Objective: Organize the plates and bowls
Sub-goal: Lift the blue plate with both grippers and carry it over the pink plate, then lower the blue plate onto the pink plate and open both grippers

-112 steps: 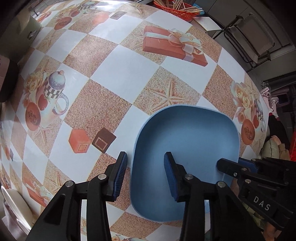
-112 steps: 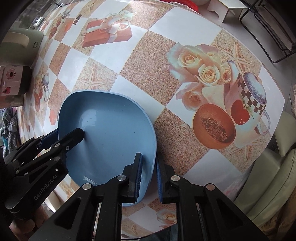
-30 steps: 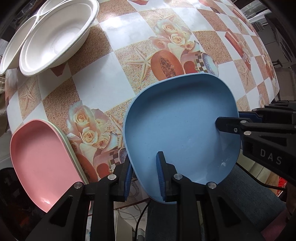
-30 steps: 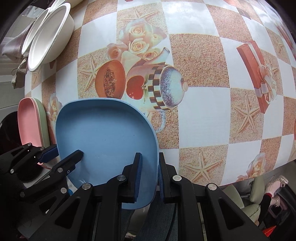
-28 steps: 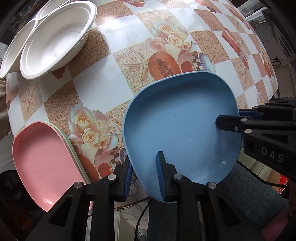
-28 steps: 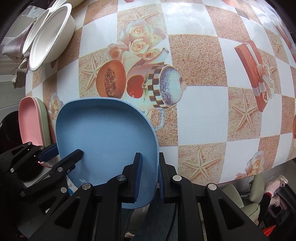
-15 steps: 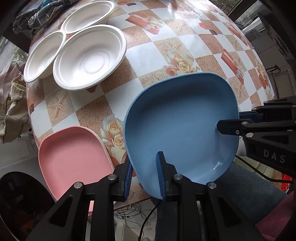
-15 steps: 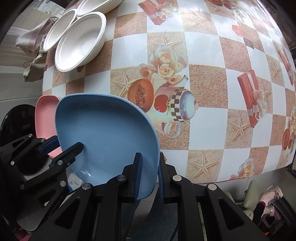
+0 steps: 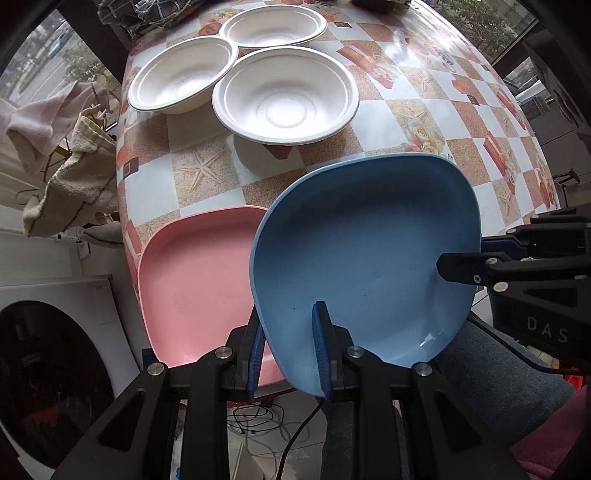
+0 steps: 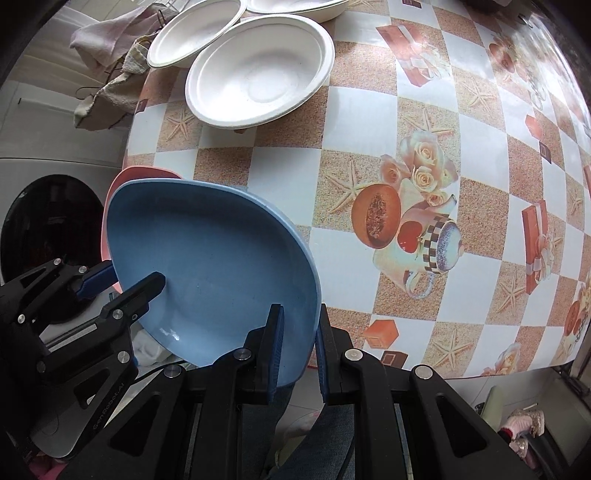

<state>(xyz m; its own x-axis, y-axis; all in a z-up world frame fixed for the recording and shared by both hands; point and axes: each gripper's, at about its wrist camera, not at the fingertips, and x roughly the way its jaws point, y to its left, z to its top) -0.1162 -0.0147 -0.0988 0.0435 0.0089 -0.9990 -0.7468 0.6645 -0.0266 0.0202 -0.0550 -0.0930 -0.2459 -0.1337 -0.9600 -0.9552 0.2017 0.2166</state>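
since the earlier pictures both grippers have carried the blue plate (image 9: 365, 254) up off the tablecloth and across to the table's corner, where a pink plate (image 9: 199, 280) and three white bowls have come into view. the left gripper (image 9: 288, 350) is pinching the plate's near rim, one blue pad inside the dish and one under it. the right gripper (image 10: 297, 350) is clamped on the opposite rim in the same way, pads pressed to either side of the edge. the blue plate hangs in the air, tilted, partly over the pink plate, which lies at the corner of the table (image 9: 413, 110). farther along the checked cloth sit the nearest white bowl (image 9: 284, 96), a second bowl (image 9: 181, 77) touching it, and a third bowl (image 9: 273, 26) behind. rags (image 9: 70, 184) hang beside the table edge, and a dark round washer door (image 9: 44, 380) shows below.
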